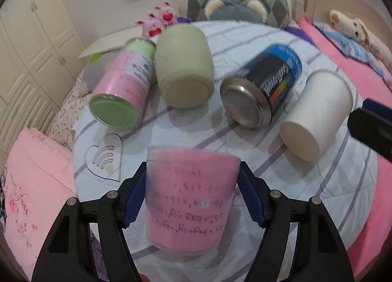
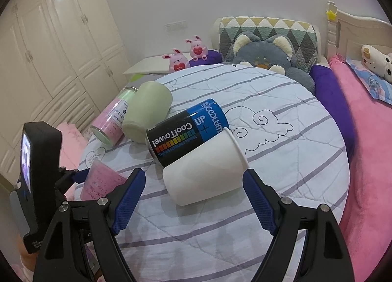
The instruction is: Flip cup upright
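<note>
Plain pale wall point(image 2: 196, 0), cream panelled wardrobe point(image 2: 49, 49) along the left, cream wooden headboard point(image 2: 355, 34) at right, bed point(image 2: 281, 110) under a striped white quilt, pink blanket point(image 2: 367, 147) beside it, diamond-patterned cushion point(image 2: 269, 29), soft even indoor light

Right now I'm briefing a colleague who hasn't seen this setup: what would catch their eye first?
Closest is the pink cup with handwritten formulas, clamped between the left gripper's blue pads. Behind it, four containers lie on their sides across the striped quilt: a pink-and-green can, a pale green cup, a blue-and-black CoolTowel can and a white cup. The right gripper is open just before the white cup.
</note>
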`<state>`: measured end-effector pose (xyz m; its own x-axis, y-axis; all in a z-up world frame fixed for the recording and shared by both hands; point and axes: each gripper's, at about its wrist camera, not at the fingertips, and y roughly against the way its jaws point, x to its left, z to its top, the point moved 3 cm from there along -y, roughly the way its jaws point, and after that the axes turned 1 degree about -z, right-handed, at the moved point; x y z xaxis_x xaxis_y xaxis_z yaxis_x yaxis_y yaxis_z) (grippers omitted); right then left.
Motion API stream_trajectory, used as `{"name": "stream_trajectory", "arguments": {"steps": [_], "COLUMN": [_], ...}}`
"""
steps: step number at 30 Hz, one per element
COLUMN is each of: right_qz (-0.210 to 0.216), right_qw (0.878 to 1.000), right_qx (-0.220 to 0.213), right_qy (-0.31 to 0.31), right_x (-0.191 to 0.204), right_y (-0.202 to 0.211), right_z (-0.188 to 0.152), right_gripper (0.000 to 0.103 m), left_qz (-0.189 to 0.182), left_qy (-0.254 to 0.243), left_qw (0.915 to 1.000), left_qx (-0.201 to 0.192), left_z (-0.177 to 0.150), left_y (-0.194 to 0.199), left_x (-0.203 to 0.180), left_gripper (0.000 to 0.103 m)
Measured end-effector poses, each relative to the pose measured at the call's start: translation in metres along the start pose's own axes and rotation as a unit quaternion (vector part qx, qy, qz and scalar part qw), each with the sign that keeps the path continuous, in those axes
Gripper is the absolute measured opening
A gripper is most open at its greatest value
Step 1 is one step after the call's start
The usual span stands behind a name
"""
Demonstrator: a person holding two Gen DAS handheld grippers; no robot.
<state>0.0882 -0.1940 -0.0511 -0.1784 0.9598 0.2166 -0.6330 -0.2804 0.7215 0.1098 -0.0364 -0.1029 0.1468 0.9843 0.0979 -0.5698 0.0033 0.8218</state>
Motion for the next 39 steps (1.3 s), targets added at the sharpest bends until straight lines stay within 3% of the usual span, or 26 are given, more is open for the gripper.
{"name": "stream_trajectory", "arguments": {"steps": [11,25,30,39], "right_qz": [0.000,-0.003,-0.003,0.001], "right_qw": [1.000,1.000,1.000,1.000], "right_qx": [-0.015,-0.012,-0.012,-0.003], "right_qy": [0.010,0.010,0.012,0.016], "right_x": [0.011,0.011,0.013,0.019], "right_y": [0.012,0.013,0.013,0.007], "right_z": [0.001,-0.001,0.000,-0.001], "right_gripper": [0.083,0.083,0.083,0.083], "left_qz": [-0.020,-0.030,-0.031,-0.030], "left_qy": [0.039,0.047,0.047,0.063], "left_qw": [0.9951,0.9959,0.9951,0.9965], "left_qx": [-0.089,-0.071,-0.081,-0.047], "left_z": [0.018,0.011,0.012,0.000], "left_y": [0.032,0.017,0.024,0.007], "left_x": [0.012,0.010,0.010,0.021], "left_gripper": [0.070,0.070,0.070,0.070]}}
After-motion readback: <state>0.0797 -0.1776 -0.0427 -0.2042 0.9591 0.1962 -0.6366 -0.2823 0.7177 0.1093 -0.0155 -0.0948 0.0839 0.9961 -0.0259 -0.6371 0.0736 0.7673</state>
